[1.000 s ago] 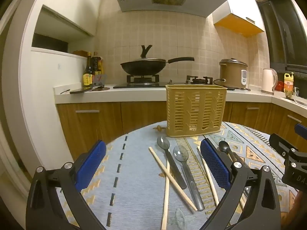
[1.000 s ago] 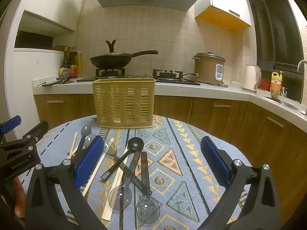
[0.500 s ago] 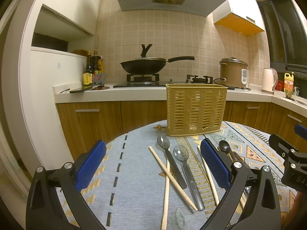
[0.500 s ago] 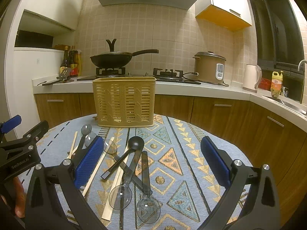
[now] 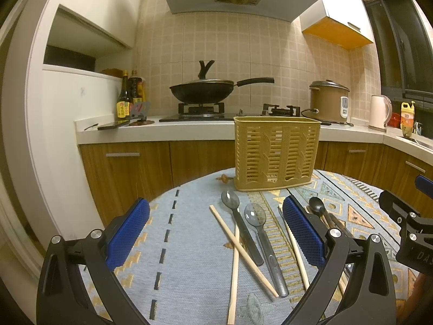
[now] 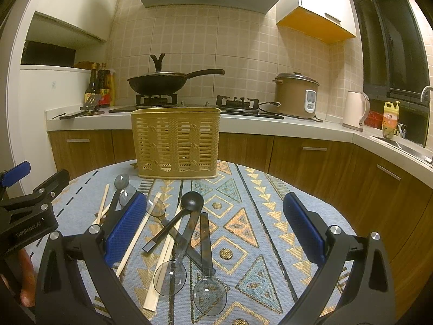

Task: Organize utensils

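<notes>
- The left gripper [image 5: 215,233] hangs low over the patterned tablecloth [image 5: 189,270], its blue pads spread wide with nothing between them.
- Just ahead of it lie two crossed wooden chopsticks [image 5: 240,246] and two clear spoons [image 5: 245,230] side by side, handles toward the gripper.
- The right gripper [image 6: 215,230] is likewise spread wide and holds nothing, hovering above the cloth.
- Below and between its fingers sits a loose heap: a black spoon [image 6: 177,218] lying across more clear spoons [image 6: 207,268] and chopsticks [image 6: 165,252].
- Beyond both piles, at the table's far edge, the yellow slotted utensil basket [image 6: 176,142] stands upright.
- Behind it, a wok [image 5: 201,92] rests on the stove and a rice cooker [image 6: 296,94] sits on the counter.
</notes>
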`<state>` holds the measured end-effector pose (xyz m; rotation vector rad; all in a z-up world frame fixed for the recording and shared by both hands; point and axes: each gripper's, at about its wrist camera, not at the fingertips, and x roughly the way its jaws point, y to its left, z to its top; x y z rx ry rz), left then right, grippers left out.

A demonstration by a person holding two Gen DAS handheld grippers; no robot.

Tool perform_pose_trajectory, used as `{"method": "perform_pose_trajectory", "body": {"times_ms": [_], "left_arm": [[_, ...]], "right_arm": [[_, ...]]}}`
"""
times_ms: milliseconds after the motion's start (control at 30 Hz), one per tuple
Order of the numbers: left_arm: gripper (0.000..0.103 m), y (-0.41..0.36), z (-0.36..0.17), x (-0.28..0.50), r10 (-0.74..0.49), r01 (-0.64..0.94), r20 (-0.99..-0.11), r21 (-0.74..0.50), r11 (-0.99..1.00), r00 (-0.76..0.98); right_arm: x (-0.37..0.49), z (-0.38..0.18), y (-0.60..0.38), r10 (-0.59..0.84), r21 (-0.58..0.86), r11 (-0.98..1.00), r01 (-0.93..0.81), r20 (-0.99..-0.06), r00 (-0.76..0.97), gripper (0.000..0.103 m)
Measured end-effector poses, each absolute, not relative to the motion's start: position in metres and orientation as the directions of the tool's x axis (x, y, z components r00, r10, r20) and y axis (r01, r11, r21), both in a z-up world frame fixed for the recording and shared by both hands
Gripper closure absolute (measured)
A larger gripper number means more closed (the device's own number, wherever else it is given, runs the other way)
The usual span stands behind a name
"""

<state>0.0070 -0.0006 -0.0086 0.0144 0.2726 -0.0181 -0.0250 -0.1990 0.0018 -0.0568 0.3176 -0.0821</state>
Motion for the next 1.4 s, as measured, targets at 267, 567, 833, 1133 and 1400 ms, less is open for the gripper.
{"method": "perform_pose_trajectory", "body": {"times_ms": [267, 567, 833, 1133, 1400], "left_arm": [[0.007, 0.000, -0.009, 0.007, -0.016, 0.020, -0.271, 0.013, 1.000, 0.963], [0.007, 0.000, -0.008, 0.008, -0.015, 0.020, -0.274, 0.013, 1.000, 0.962], [0.007, -0.002, -0.010, 0.010, 0.000, 0.006, -0.292, 0.020, 1.000, 0.956], [0.007, 0.001, -0.007, 0.010, 0.003, 0.001, -0.295, 0.013, 1.000, 0.956], [0.007, 0.018, -0.008, 0.023, -0.001, -0.026, -0.362, -0.069, 0.997, 0.932]], "right_arm": [[-0.024, -0.004, -0.196, -0.091, -0.076, 0.995, 0.071, -0.310, 0.946, 0.006], [-0.026, -0.003, -0.196, -0.091, -0.076, 0.995, 0.070, -0.311, 0.946, 0.006], [-0.024, -0.003, -0.195, -0.073, -0.078, 0.996, 0.051, -0.323, 0.944, 0.006], [-0.026, 0.001, -0.195, -0.074, -0.074, 0.996, 0.053, -0.319, 0.945, 0.006], [-0.023, -0.001, -0.203, -0.124, -0.053, 0.992, 0.113, -0.341, 0.932, 0.006]]}}
